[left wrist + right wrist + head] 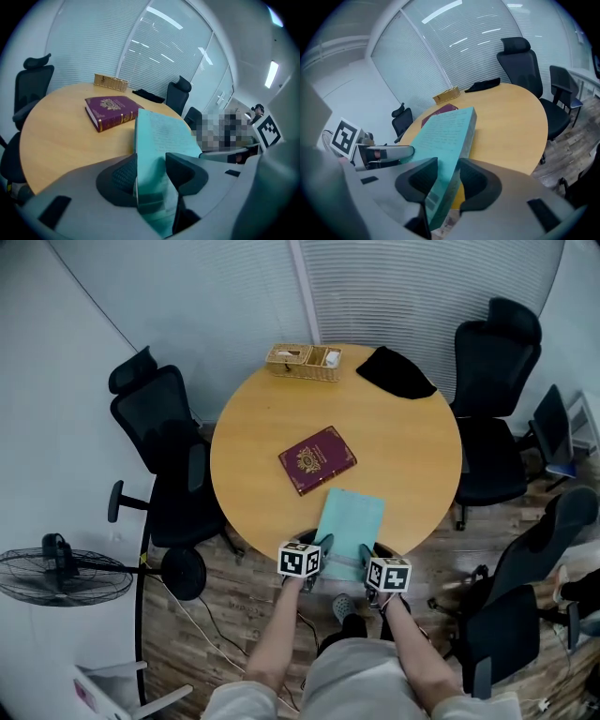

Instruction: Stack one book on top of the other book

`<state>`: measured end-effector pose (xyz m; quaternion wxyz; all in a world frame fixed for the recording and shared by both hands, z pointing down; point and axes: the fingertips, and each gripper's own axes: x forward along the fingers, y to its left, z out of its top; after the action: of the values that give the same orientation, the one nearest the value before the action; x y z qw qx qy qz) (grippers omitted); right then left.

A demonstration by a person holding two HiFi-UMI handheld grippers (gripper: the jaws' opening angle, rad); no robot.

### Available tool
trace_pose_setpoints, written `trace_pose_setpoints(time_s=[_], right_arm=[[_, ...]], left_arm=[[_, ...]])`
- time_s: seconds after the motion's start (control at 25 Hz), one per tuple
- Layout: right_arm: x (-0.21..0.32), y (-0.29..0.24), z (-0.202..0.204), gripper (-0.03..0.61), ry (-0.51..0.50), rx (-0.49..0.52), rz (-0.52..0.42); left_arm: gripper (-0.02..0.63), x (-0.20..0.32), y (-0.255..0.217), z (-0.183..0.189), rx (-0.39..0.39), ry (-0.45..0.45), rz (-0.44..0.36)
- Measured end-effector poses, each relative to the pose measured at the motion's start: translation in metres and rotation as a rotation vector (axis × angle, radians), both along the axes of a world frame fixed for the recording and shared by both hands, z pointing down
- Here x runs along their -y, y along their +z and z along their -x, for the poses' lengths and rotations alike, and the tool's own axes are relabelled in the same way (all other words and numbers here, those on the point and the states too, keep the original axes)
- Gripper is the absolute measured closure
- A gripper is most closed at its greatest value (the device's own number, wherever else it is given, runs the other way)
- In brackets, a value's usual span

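A teal book (352, 519) juts over the near edge of the round wooden table (417, 451), its near end lifted. My left gripper (323, 545) is shut on the book's near left corner, and my right gripper (375, 552) is shut on its near right corner. Seen in the left gripper view, the teal book (161, 131) stands on edge between the pads of the left gripper (150, 176). In the right gripper view the teal book (445, 136) is clamped in the right gripper (443, 180). A maroon book (317, 459) lies flat mid-table, just beyond the teal one.
A wicker basket (303, 362) and a black cloth (396, 373) lie at the table's far edge. Black office chairs (164, 456) stand around the table, left and right. A floor fan (66, 573) lies at lower left.
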<state>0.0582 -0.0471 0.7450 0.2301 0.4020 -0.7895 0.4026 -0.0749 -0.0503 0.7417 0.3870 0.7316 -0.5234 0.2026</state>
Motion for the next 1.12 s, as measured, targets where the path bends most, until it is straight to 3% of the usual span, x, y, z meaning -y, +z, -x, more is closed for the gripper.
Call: trace_pose_setpoints(time_s=[0.44,0.8,1.12], right_arm=[[-0.010,-0.051,0.045,0.425,-0.034,0.069,-0.086],[0.007,-0.050,0.062,0.426,-0.008,0.095,-0.076],[0.064,-0.044,0.080,0.428,0.026,0.107,-0.044]], left_arm=[[0.408,0.005,-0.057,0.043,0.051,0.098,-0.109],[0.408,0.026,-0.061,0.059,0.078,0.126,-0.110],[0.408,0.091,-0.056,0.076,0.076,0.181,-0.089]])
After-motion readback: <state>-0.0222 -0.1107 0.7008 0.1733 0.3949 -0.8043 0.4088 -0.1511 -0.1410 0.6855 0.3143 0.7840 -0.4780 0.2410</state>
